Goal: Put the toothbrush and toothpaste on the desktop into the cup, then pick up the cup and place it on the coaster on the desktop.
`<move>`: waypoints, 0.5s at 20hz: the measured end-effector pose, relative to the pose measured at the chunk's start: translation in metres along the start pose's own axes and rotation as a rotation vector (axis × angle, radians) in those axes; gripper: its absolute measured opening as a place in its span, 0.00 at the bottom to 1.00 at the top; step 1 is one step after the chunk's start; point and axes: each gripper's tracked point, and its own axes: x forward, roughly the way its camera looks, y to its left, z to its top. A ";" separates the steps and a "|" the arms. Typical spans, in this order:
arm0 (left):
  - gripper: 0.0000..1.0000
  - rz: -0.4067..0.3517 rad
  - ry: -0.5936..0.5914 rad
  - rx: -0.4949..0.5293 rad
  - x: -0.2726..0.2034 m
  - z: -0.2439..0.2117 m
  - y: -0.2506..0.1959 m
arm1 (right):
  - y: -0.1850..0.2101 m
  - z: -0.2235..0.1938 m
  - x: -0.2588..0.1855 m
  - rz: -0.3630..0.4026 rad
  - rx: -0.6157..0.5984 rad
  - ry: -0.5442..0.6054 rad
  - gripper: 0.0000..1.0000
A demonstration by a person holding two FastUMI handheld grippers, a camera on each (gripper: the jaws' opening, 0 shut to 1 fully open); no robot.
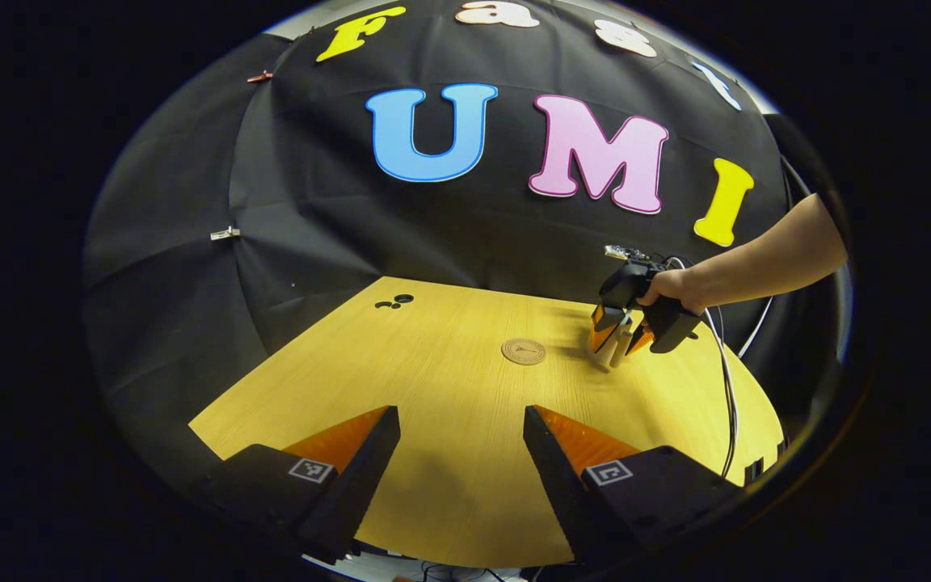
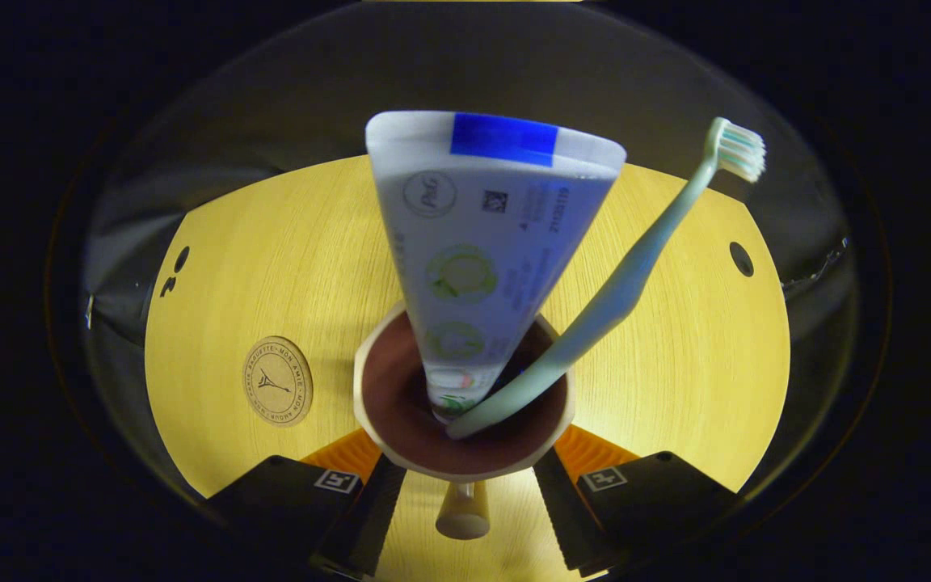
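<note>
Desk (image 1: 433,388) mostly bare btwn coaster (image 1: 523,352) & near edge, open passage. Right tool (image 1: 617,339) w/ cup (image 2: 465,420) stands just beside coaster, toward right edge.

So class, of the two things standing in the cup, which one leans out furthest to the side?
The toothbrush: it slants well past the cup rim; the toothpaste tube stands nearly upright.

One cup (image 2: 465,453), toothbrush (image 2: 635,275), toothpaste (image 2: 482,242) (and one coaster (image 2: 277,381)).

Toothpaste (image 2: 478,267) cap end hidden inside cup (image 2: 385,388).
</note>
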 end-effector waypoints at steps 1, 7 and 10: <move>0.98 -0.003 0.006 0.002 0.002 -0.001 -0.001 | 0.000 0.000 0.000 0.001 -0.006 0.004 0.82; 0.98 -0.024 0.020 0.019 0.004 -0.005 -0.010 | 0.004 -0.009 0.006 0.015 -0.005 0.055 0.29; 0.98 -0.030 0.026 0.025 0.003 -0.007 -0.012 | 0.005 -0.011 0.006 0.027 -0.030 0.050 0.32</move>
